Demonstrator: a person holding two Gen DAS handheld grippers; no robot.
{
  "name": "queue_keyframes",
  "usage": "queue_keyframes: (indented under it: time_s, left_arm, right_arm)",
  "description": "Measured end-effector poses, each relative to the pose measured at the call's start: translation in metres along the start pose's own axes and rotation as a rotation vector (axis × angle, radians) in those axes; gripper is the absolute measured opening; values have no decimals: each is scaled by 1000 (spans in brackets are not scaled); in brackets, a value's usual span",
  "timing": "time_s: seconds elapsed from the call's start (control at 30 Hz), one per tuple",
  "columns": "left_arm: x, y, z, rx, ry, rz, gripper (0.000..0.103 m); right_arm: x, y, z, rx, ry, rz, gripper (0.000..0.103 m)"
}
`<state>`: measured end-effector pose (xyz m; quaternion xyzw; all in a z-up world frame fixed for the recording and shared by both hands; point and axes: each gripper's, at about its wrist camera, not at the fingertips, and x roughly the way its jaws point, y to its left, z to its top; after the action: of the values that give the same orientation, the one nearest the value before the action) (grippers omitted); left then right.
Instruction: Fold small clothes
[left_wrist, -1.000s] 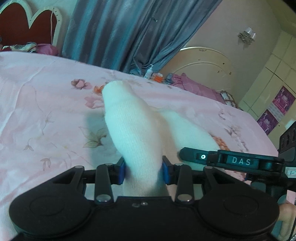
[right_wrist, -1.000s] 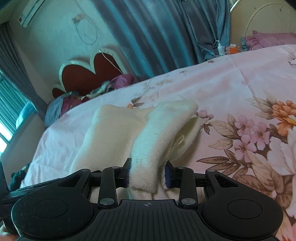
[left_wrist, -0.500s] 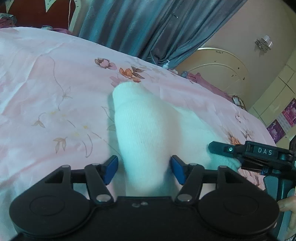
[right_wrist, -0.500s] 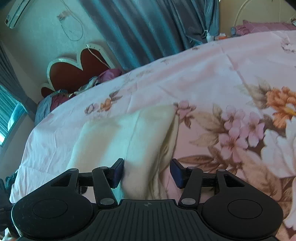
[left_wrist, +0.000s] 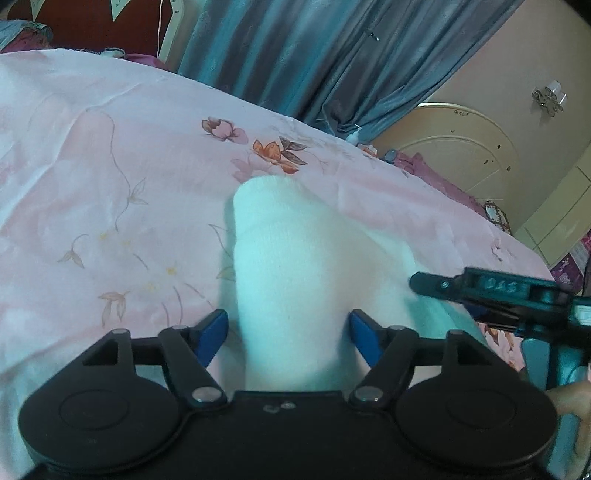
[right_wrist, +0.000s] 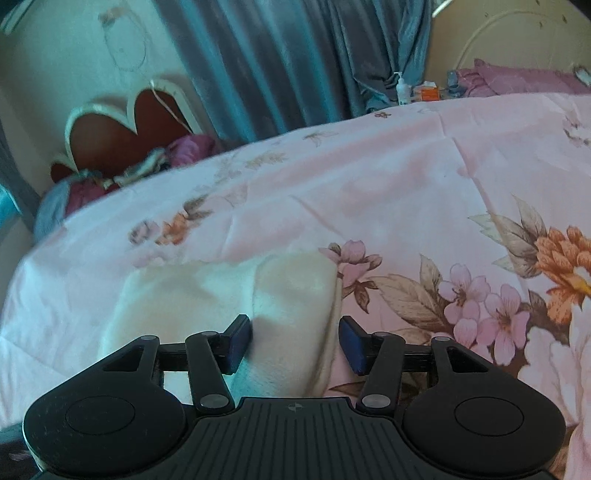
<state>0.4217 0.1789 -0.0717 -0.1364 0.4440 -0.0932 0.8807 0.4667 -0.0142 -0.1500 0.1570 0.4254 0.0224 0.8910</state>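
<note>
Left wrist view puts the white knit garment (left_wrist: 291, 280) at the centre of the frame, lying folded on the pink floral bedsheet (left_wrist: 110, 177), its rounded end pointing toward the upper middle. Our left gripper (left_wrist: 288, 332) straddles it at the lower centre with its blue pads (left_wrist: 212, 334) spread wide, a gap showing on each side of the cloth, so nothing is pinched. At the right edge of that frame we see the right gripper (left_wrist: 491, 295) from the side, just beside the garment.

From the right wrist view the same garment (right_wrist: 221, 295) lies low and left of centre on the sheet (right_wrist: 369, 177), a fold line running down its middle. Our right gripper (right_wrist: 295, 341) has its jaws apart too; the left pad (right_wrist: 238, 341) sits against the cloth, the right one clear of it.

Grey-blue curtains (right_wrist: 277, 62) hang along the top, and a heart-shaped red headboard (right_wrist: 125, 129) stands at the upper left.
</note>
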Motion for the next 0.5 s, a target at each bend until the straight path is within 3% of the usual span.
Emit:
queue_keyframes:
  time_s: [0.2,0.5]
  left_arm:
    - [-13,-6,1,-2,7,19,72]
    - [-54,-11,-21,29,-8,16,71]
  right_arm:
    - [-6,-3,-5,-18,-10,-23,53]
    - [-78,4,-34,-64,-48,89,53]
